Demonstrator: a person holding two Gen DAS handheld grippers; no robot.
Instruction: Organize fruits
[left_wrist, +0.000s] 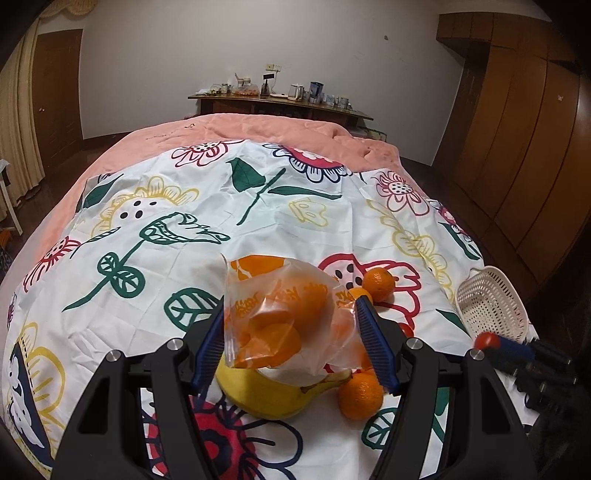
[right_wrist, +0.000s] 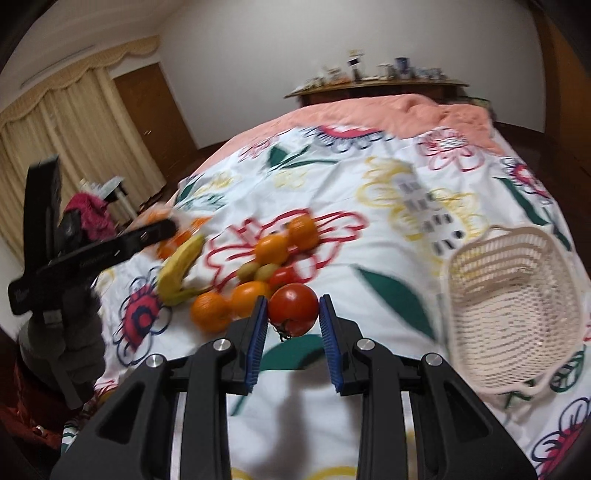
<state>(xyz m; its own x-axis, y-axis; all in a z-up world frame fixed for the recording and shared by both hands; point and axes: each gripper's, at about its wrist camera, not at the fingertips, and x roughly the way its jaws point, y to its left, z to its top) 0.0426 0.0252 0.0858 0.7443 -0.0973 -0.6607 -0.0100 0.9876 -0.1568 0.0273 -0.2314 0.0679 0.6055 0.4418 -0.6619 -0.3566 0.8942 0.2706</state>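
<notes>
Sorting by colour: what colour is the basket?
Cream-white basket, clearest in the right wrist view.

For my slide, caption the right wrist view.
Right gripper holds a tomato above the floral bedspread, basket at right.

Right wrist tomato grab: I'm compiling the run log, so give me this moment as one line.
right gripper: shut on tomato, lifted | left gripper: around plastic bag | basket: empty | oranges, banana: on cloth

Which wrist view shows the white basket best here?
The right wrist view: the basket lies tipped on the flowered sheet, its whole rim and empty inside visible, though motion-blurred. The left wrist view catches it sharper but small at the right edge, partly behind the right gripper carrying the tomato.
</notes>
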